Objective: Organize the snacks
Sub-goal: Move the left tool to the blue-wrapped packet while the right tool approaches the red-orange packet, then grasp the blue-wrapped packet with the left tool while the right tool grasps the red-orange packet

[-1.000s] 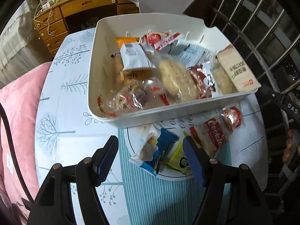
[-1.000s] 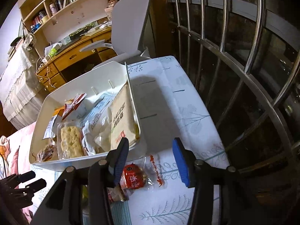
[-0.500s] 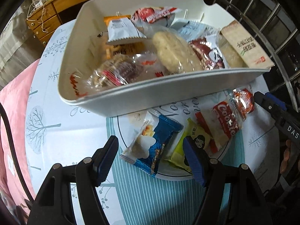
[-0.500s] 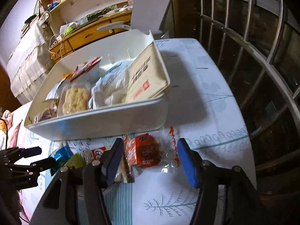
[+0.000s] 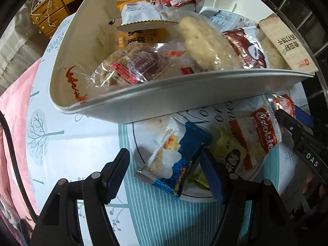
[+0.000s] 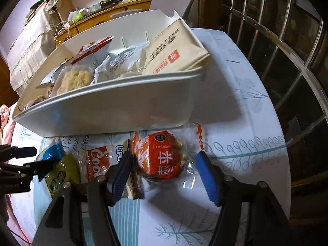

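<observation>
Both my claws have come lower and closer since half a second ago, so the white bin (image 5: pixel 184 94) now fills the upper half of each view and the loose snacks below it loom larger. My left claw (image 5: pixel 166 172) stands wide apart, holding nothing; the blue snack packet (image 5: pixel 174 160) on the plate (image 5: pixel 141 143) now lies right between its fingers in the lower centre of the frame, its right end just beside the right finger. To its right on the same plate lie the yellow-green packet (image 5: pixel 231 153) and the red-and-white cookie packet (image 5: pixel 260 131), the latter near the right edge where my other claw reaches in. My right claw (image 6: pixel 164 174) is also spread open and empty; the orange-red wrapped cake (image 6: pixel 160 155) sits on the desk (image 6: pixel 246 164) between its fingers, closer to the left finger, at the centre of the frame, just below the bin's near wall. The bin itself holds a heap of wrapped snacks.
</observation>
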A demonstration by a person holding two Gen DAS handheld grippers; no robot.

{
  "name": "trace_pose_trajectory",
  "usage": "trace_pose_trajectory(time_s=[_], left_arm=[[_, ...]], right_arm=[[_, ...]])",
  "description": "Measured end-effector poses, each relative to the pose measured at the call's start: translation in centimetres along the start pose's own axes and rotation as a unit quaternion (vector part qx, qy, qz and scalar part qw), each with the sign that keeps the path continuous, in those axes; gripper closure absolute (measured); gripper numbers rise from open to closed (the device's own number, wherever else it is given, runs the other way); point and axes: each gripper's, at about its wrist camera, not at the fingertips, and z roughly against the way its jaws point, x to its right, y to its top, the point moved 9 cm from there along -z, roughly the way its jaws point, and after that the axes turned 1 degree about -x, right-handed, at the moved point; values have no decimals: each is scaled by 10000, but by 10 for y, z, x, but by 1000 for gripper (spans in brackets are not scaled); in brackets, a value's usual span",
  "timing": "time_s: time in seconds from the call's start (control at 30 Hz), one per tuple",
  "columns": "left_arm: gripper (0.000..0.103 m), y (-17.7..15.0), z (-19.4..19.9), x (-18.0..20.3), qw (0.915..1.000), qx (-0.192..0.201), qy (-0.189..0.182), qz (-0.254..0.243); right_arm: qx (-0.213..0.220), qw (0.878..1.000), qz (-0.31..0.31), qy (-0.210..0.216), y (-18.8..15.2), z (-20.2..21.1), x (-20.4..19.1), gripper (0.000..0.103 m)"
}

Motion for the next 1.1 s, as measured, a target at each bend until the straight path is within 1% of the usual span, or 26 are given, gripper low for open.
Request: trace_pose_trajectory(time_s=[0.03,0.13,0.2,0.27,0.3,0.5,0.57,0.63,0.67,0.9,1.0,1.1], left_arm=[[34,1,-1,-1,10000,-3,9,0],[41,2,-6,1,10000,-3,11,-23],[50,3,-9,3,10000,-24,33,-60],[55,3,-12,5,9999,-71,69,-87],[59,4,-12,5,9999,-44,78,-91],[68,3,-7,17,9999,3,117,-108],[69,2,-6,19,9999,17,140,-98],[70,1,-4,21,9999,14,157,-46],[70,-1,-3,23,9999,19,109,-34],[71,-10,5,31,9999,-4,153,72],[71,-12,19,31,9998,23,51,209],[72,-16,36,36,9999,27,35,93]], right_arm=[[13,10000,30,-21,0,-1,-1,37],[63,9999,126,-73,0,-5,-2,35],[93,9996,229,-138,0,-8,-3,35],[133,9990,379,-213,0,-10,-5,35],[156,9985,461,-258,0,-10,-6,35],[249,9981,506,-241,1,-9,-4,37],[308,9979,533,-224,0,-8,-5,40],[359,9973,595,-245,-1,-7,-6,41],[369,9972,597,-243,-1,-7,-6,42],[318,9972,634,-241,-2,-5,-7,44],[259,9974,614,-258,-4,-2,-8,45],[176,9980,550,-255,-7,1,-9,46]])
